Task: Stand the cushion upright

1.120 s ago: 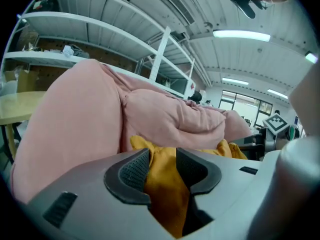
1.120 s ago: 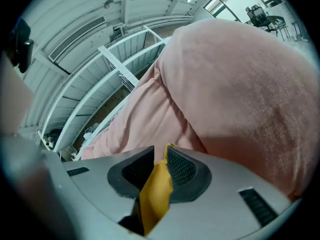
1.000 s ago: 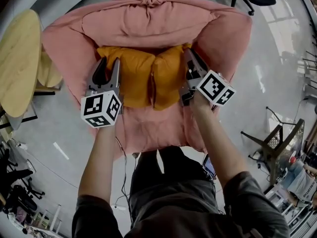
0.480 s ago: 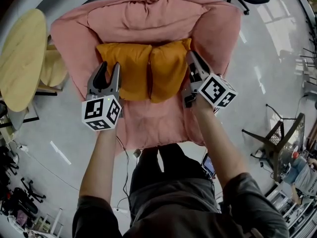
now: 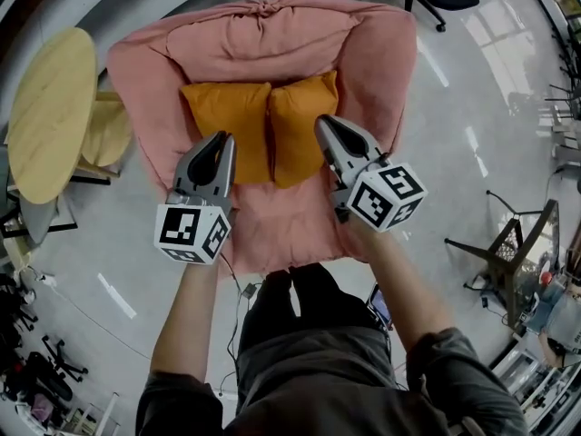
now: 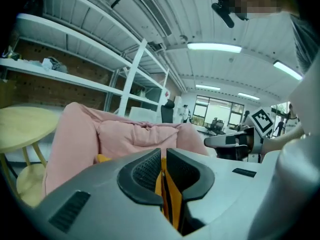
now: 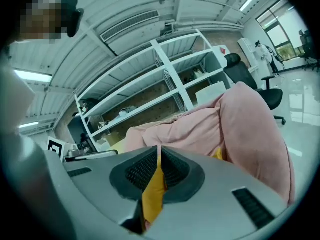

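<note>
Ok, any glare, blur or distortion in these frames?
Head view: heavy fisheye bend, window glare on the floor, orange cushion sharp. Left gripper view: ceiling light blown out, dark corners. Right gripper view: window bright at upper right, corners vignetted.

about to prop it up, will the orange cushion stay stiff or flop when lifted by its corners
Likely floppy: the cushion already creases down its middle. Probably light and soft: the right gripper pinches just a fold of its fabric.
</note>
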Demonstrator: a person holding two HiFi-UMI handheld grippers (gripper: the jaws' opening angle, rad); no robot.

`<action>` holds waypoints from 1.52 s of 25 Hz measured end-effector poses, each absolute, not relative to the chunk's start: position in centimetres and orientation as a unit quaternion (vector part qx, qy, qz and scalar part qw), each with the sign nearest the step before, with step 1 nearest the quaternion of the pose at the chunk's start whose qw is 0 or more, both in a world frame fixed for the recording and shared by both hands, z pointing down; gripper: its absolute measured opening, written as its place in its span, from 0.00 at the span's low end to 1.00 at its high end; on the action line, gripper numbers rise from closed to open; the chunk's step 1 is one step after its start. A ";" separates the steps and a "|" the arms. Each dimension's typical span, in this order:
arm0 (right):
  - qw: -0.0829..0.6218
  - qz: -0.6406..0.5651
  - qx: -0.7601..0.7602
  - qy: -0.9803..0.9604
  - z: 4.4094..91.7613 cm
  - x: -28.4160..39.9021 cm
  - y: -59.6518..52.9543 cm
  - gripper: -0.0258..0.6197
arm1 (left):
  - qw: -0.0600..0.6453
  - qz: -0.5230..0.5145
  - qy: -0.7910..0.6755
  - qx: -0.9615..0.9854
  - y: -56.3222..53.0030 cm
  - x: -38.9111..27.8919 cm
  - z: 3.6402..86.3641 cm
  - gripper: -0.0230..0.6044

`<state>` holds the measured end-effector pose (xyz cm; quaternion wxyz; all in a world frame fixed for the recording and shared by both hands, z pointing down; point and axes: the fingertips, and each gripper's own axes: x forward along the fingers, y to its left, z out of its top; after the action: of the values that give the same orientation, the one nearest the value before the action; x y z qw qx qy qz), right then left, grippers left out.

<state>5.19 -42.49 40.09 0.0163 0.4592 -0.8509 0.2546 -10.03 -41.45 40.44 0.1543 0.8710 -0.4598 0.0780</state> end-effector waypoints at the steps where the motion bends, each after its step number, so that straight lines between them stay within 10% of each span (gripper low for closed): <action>1: 0.022 0.248 0.454 -0.855 39.9 4.8 -41.9 0.09 | 0.149 0.082 -0.450 0.877 -40.9 -9.5 40.3 0.10; 38: 0.078 0.246 0.407 -0.876 42.0 2.7 -37.6 0.06 | 0.195 0.104 -0.393 0.892 -36.9 -4.9 42.7 0.05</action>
<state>2.69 -37.60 41.96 0.0777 0.4073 -0.8760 0.2463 -4.88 -36.91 42.65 0.1953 0.8925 -0.3931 0.1041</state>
